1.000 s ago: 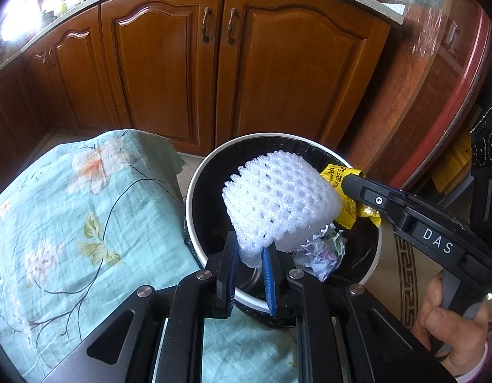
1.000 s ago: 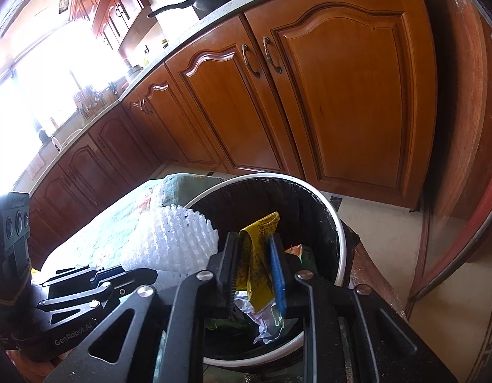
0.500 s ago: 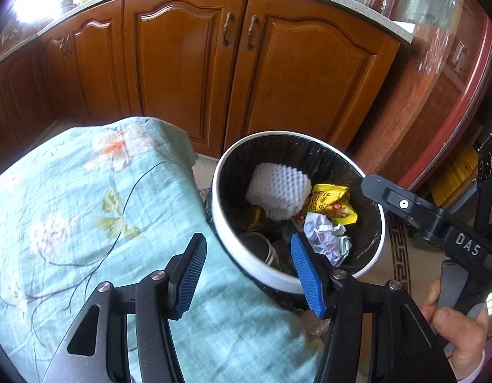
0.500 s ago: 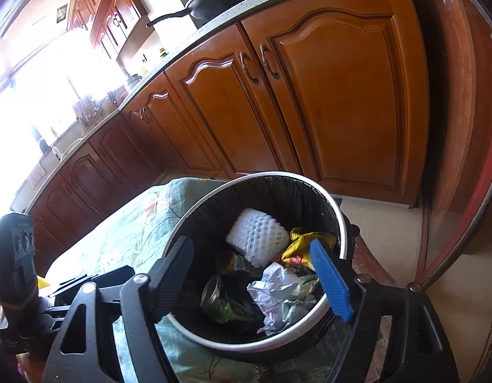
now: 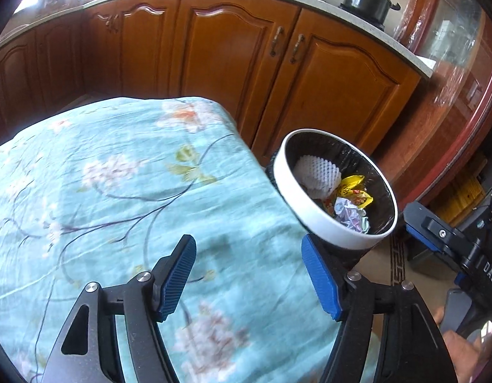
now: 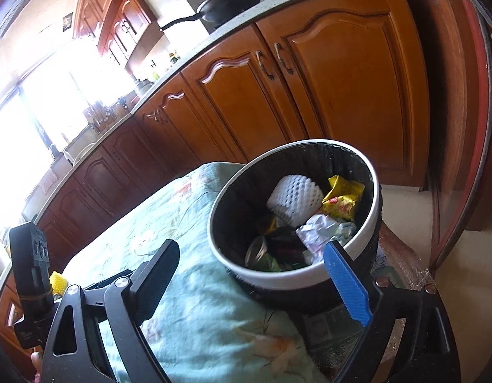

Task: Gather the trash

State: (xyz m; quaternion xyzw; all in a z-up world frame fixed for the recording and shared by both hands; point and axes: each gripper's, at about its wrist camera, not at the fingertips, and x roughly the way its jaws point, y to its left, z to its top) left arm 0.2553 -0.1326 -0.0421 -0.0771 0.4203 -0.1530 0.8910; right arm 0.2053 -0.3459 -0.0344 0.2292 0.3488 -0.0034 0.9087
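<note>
The left tool [image 5: 249,274] hangs over the table [image 5: 124,191] with its blue-padded fingers [image 5: 177,276] spread apart and nothing between them; its jaws have just been opening. The right tool [image 6: 255,282] also stands wide apart and empty, its jaws likewise just opening, with the near rim of the trash bin [image 6: 277,279] showing in the gap between its fingers. In the left wrist view the right tool [image 5: 450,249] shows at about 4 o'clock, with part of a hand [image 5: 459,344] below it. The table wears a light blue floral cloth [image 5: 86,166]. The trash bin, white-rimmed with a black liner, stands just beside the table's edge, at roughly 3 o'clock in the left wrist view. Inside it lies the white foam net [image 6: 295,198] toward the far wall, with the yellow wrapper [image 6: 341,199] touching it at its 3 o'clock and crumpled paper [image 6: 322,229] nearer the front; a can [image 6: 257,253] and dark scraps lie at about 7 o'clock of the bin's floor. Behind the bin run brown wooden cabinets [image 6: 325,95] under a pale kitchen worktop, where a black pan [image 6: 233,0] and a dark pot [image 5: 367,0] stand.
</note>
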